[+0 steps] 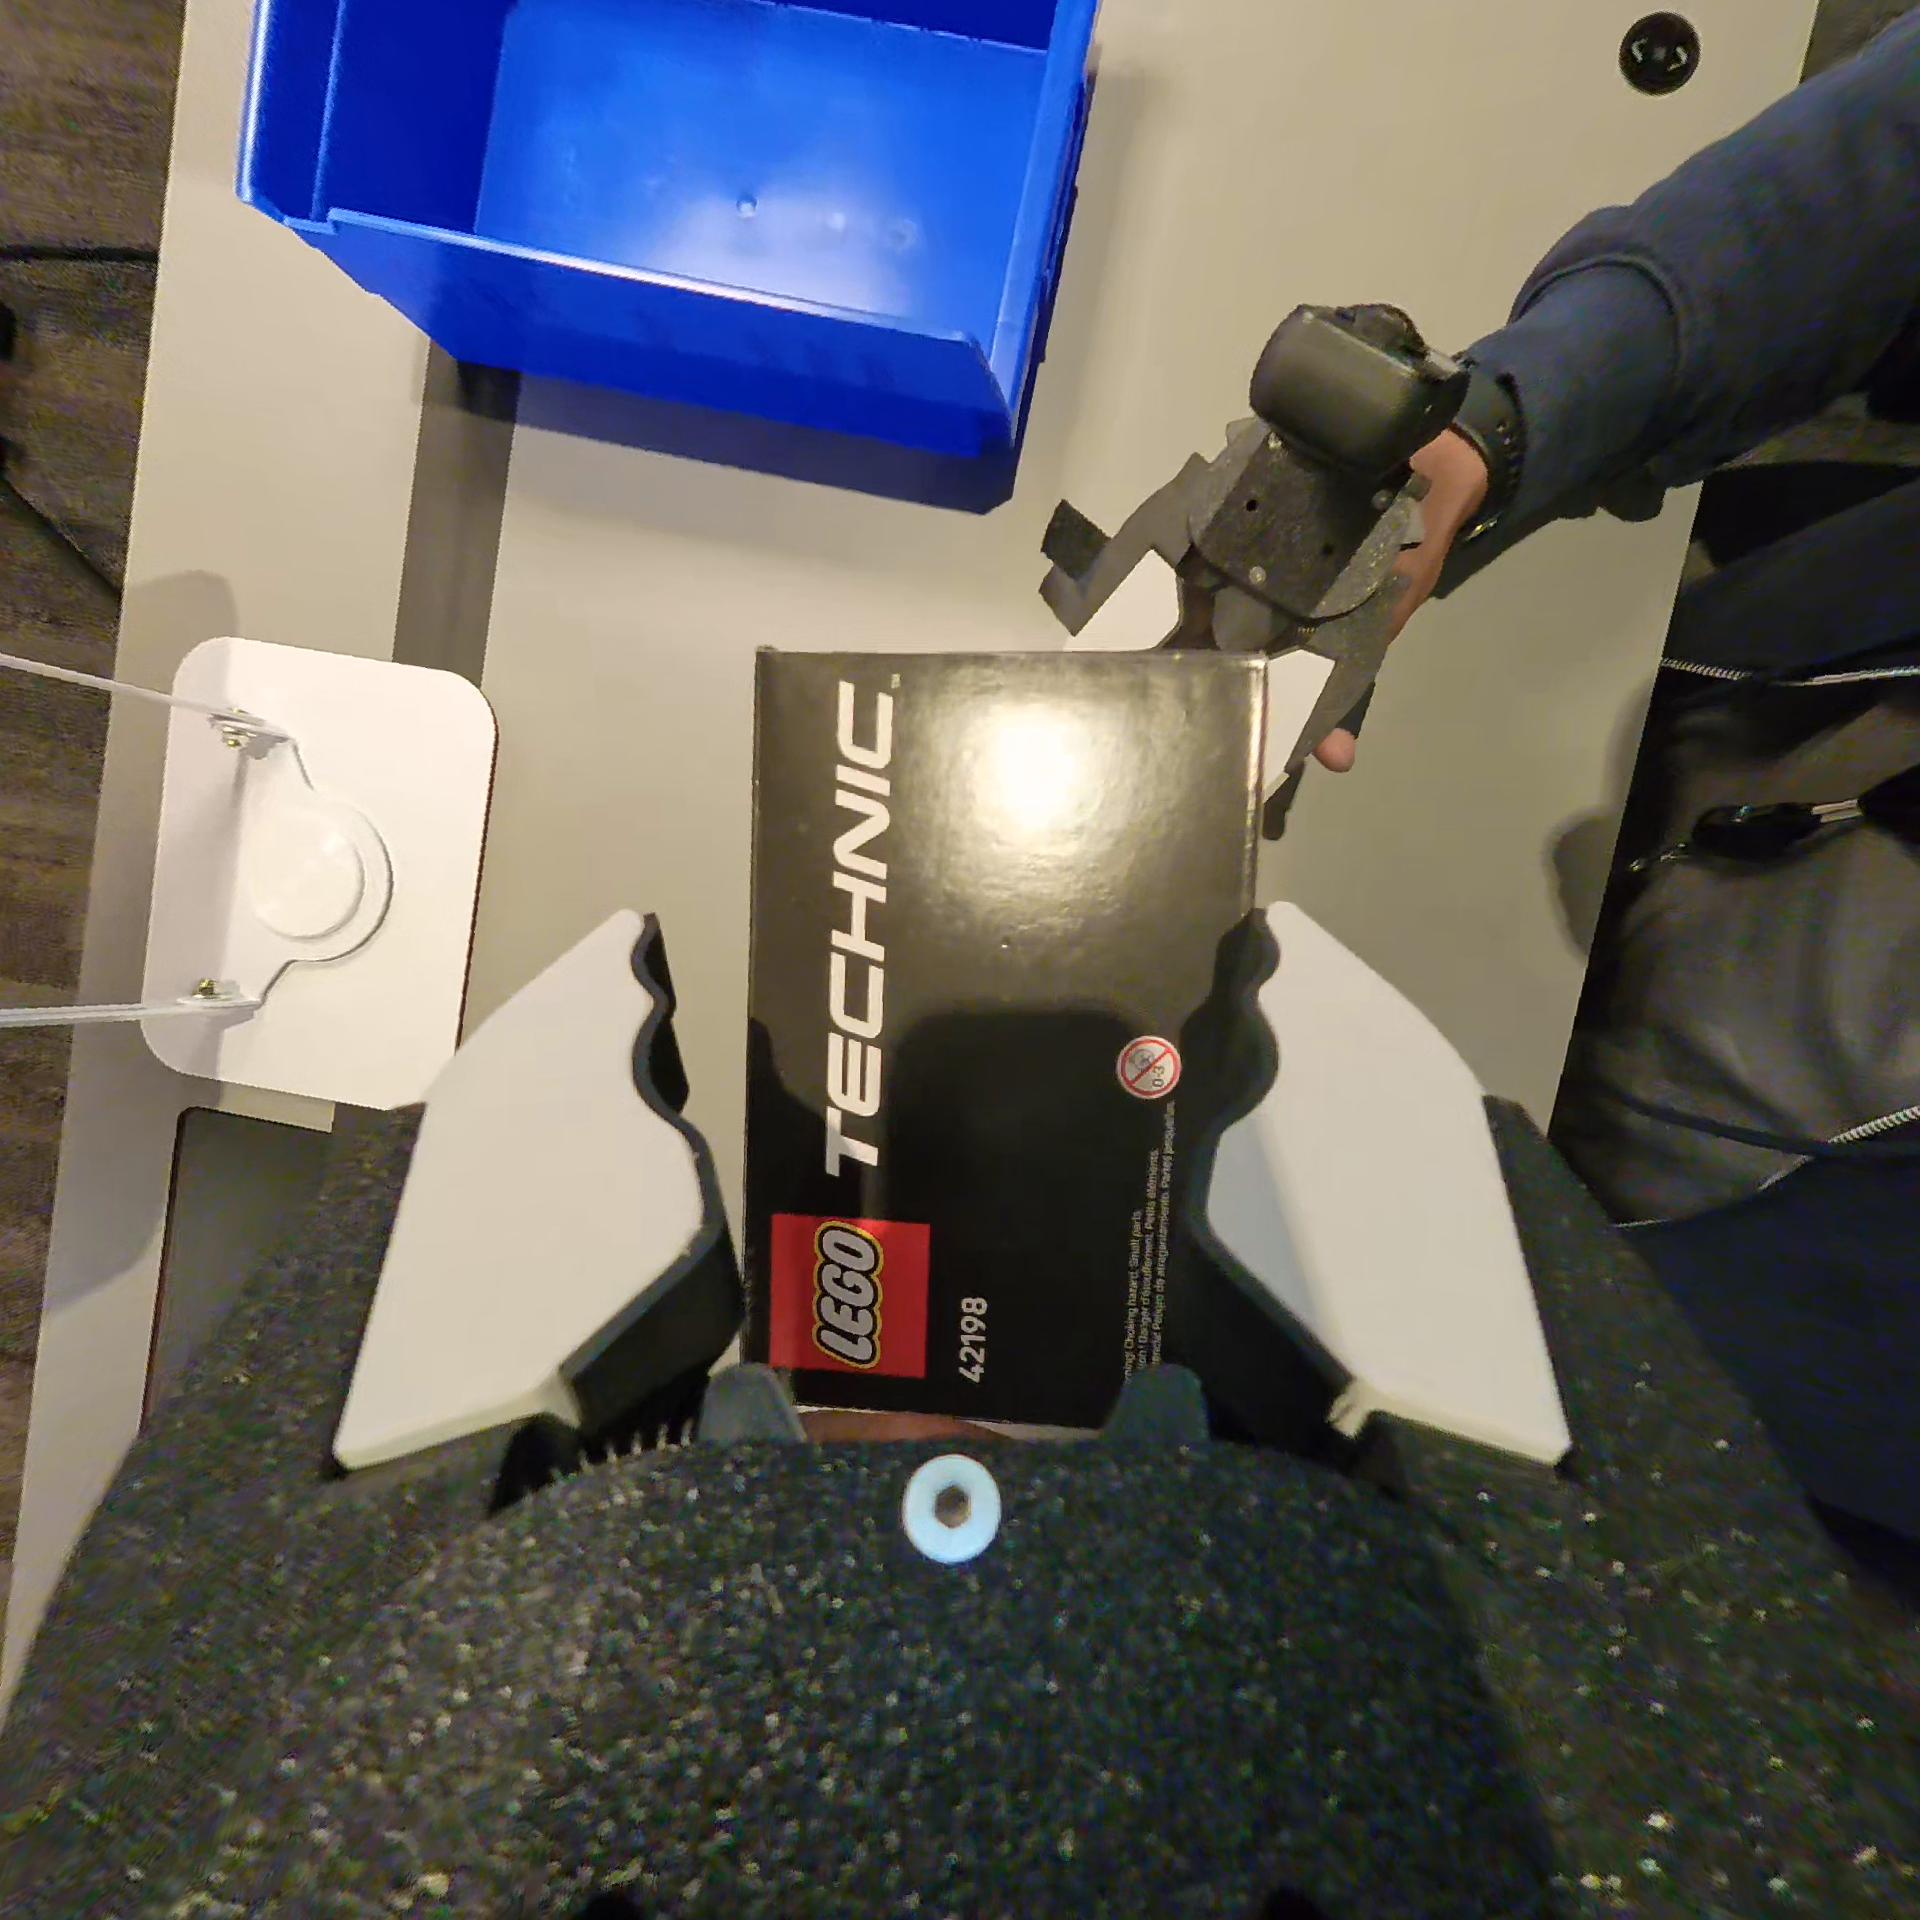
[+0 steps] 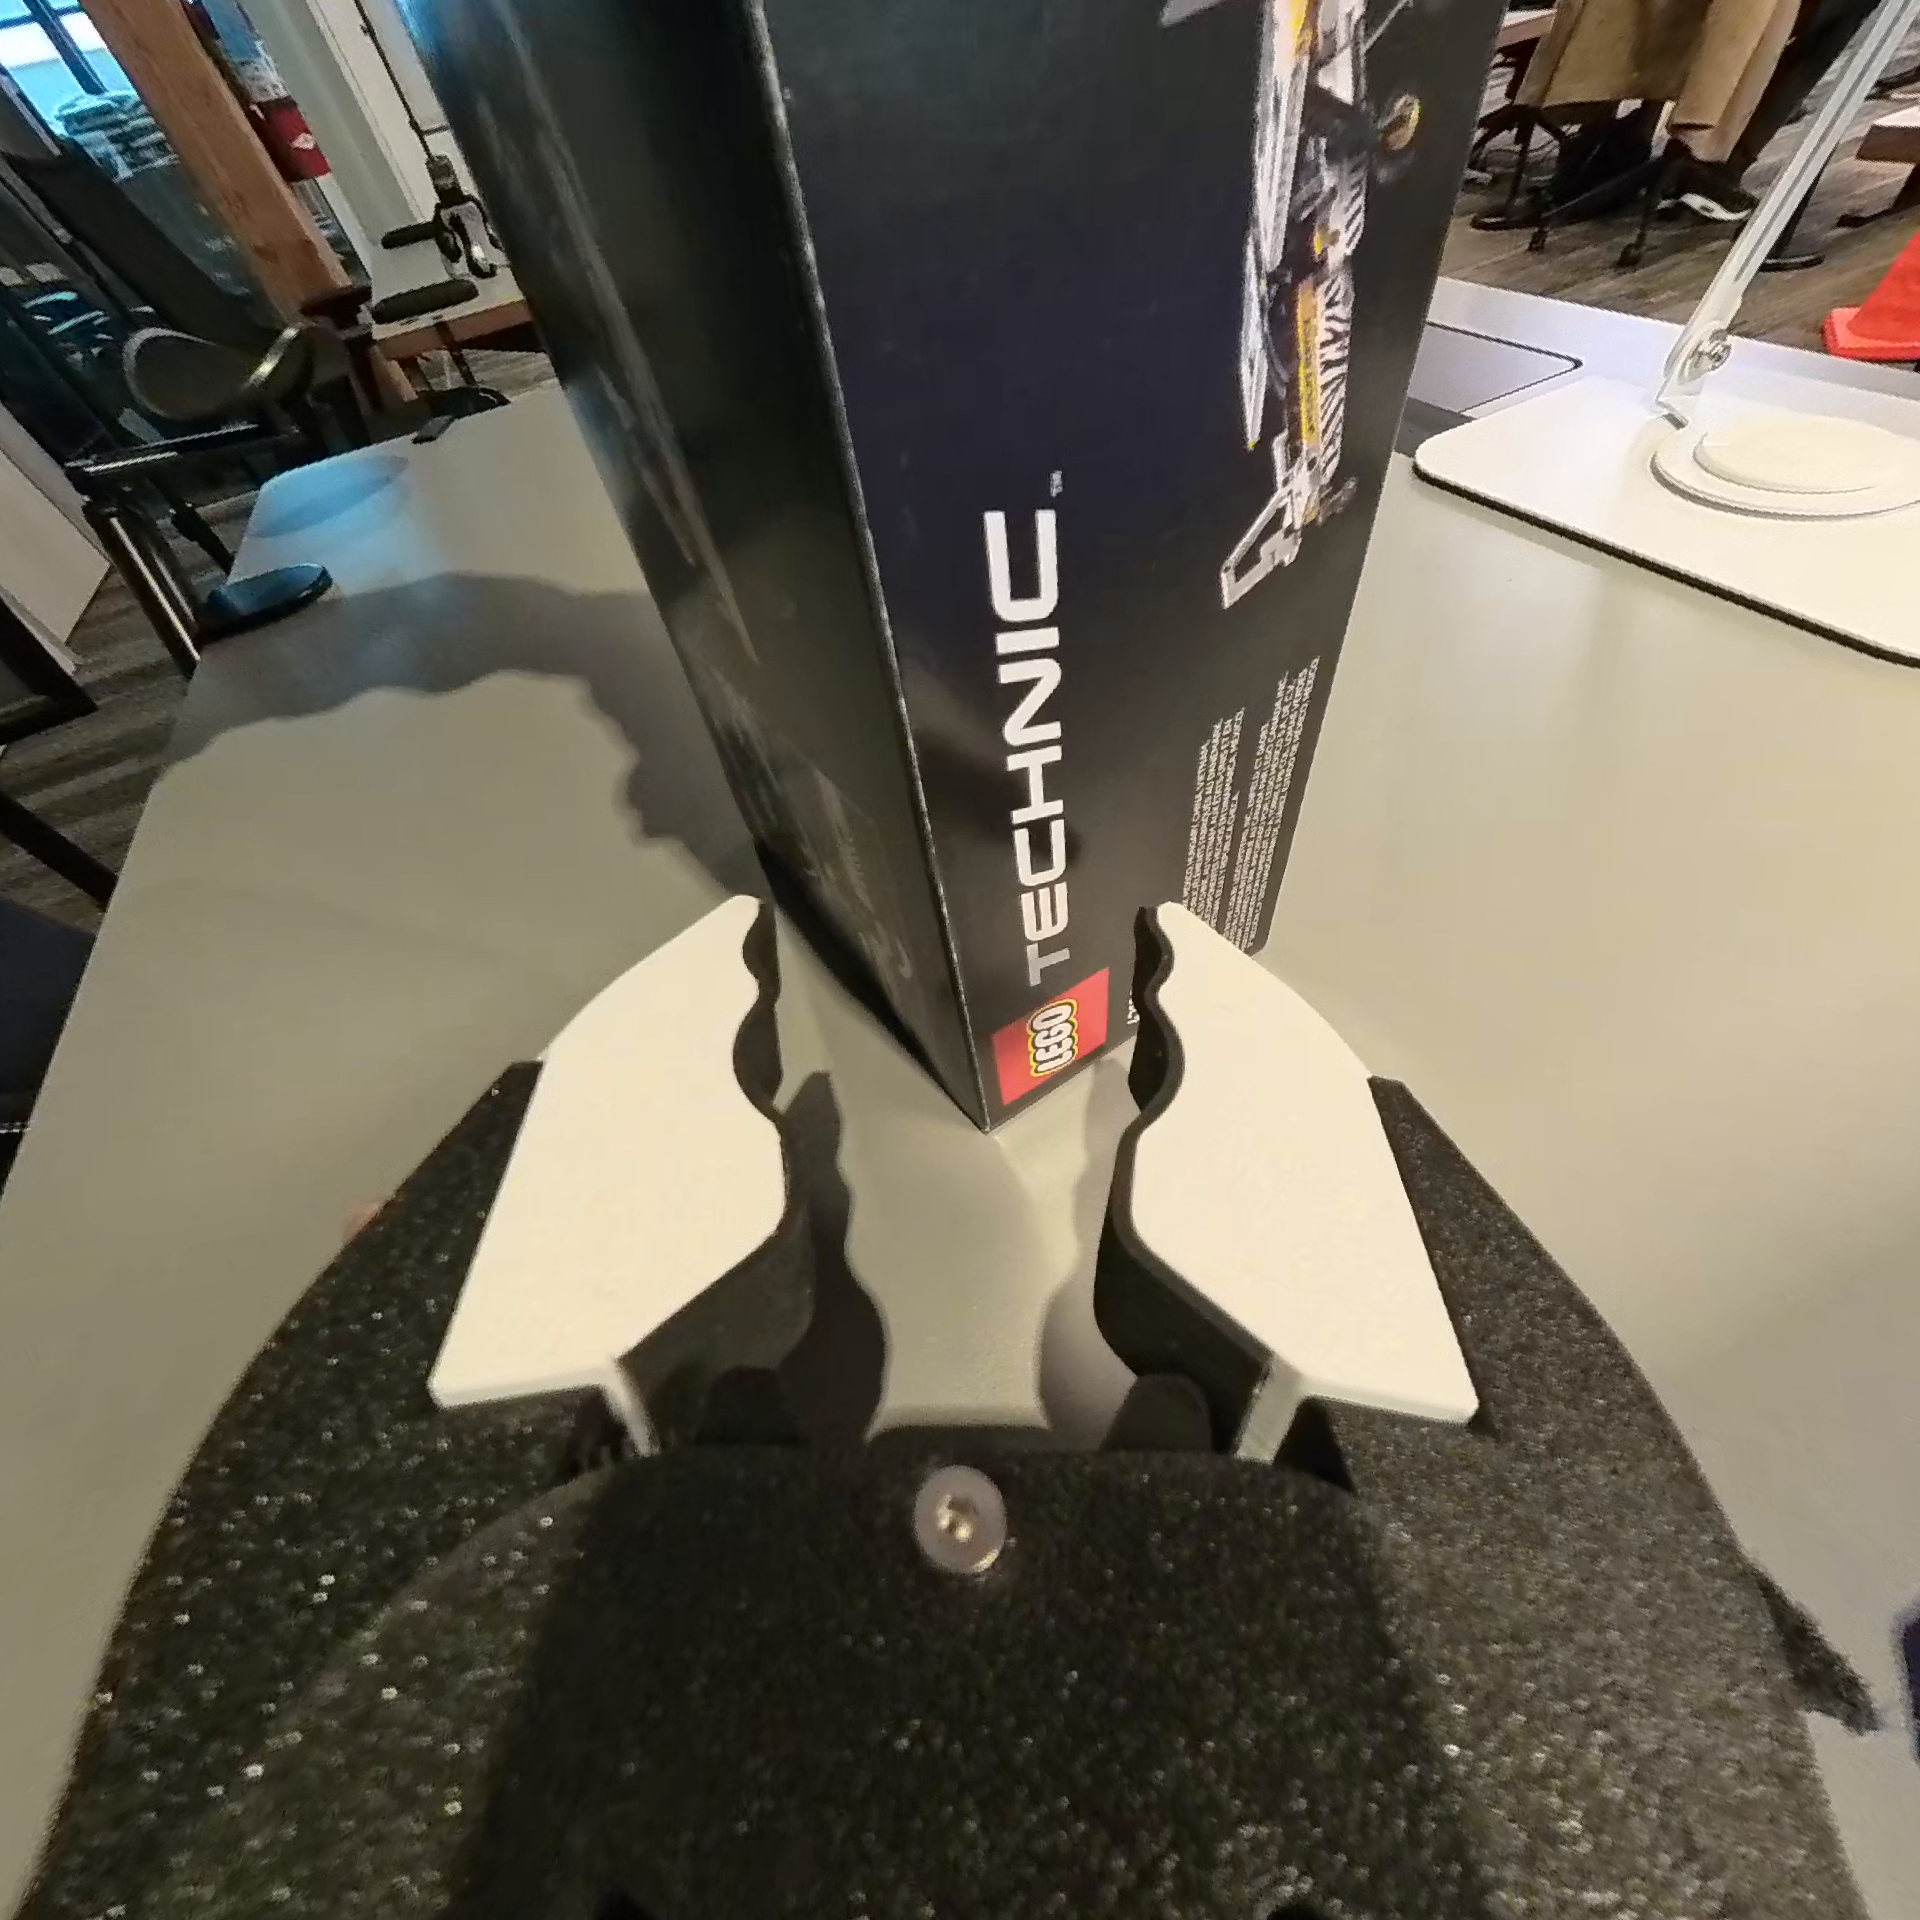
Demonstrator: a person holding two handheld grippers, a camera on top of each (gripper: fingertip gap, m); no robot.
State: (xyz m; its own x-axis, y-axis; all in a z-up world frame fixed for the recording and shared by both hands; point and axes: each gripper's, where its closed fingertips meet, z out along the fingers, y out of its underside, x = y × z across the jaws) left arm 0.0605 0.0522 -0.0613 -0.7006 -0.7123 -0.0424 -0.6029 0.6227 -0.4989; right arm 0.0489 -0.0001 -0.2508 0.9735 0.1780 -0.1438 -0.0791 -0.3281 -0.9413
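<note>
A tall black cardboard box point(image 1: 1039, 831) with a red logo square stands upright on the grey table point(image 1: 623, 582). My left gripper point(image 1: 956, 920) comes down from above, and its fingers press the two sides of the box's top end. My right gripper point(image 2: 956, 914) is open, low by the table, with the box's near bottom corner point(image 2: 982, 1039) between its fingers. Its right fingertip is close to the printed face. In the left wrist view the right gripper point(image 1: 1179, 649) shows at the box's far right corner, held by a hand.
An empty blue plastic bin point(image 1: 675, 281) sits on the table beyond the box. A white lamp base plate point(image 1: 312, 873) lies to the left and also shows in the right wrist view point(image 2: 1714, 520). A person's dark sleeve point(image 1: 1714, 312) reaches in from the right. Chairs and desks stand beyond the table. One gripper's finger ends stand about 20 cm off the other's.
</note>
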